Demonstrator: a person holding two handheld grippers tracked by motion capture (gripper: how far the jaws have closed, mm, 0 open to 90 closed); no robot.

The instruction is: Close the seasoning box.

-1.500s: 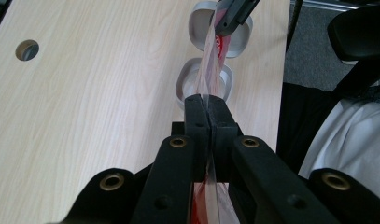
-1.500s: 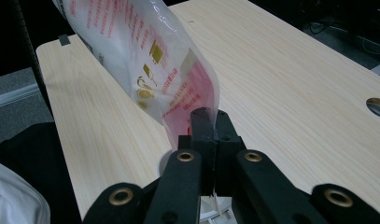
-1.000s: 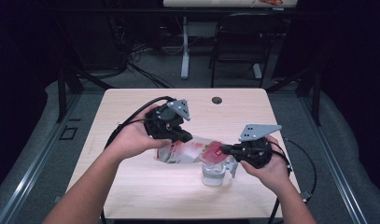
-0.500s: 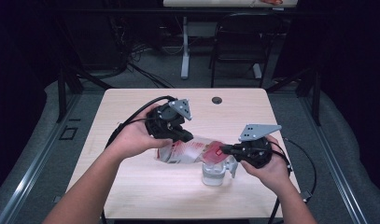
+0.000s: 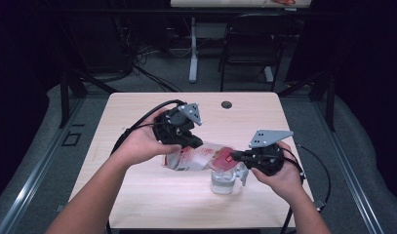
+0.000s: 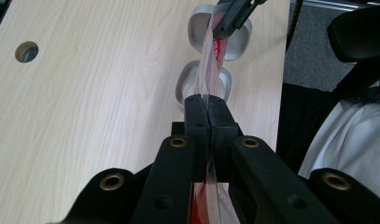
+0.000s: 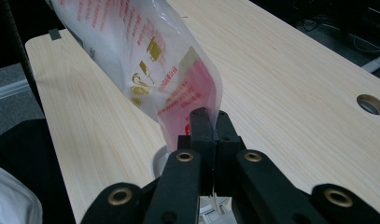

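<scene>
Nothing has moved since 1 s ago: left gripper (image 5: 198,145) and right gripper (image 5: 233,156) pinch opposite ends of the plastic pouch (image 5: 196,157), stretched lengthwise above the clear container (image 5: 222,180).

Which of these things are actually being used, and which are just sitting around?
In use:
- plastic pouch, held at both ends
- left gripper and right gripper, both shut on it
- two clear cups under the pouch

Lying about:
- table's cable hole
- chair behind the table
</scene>
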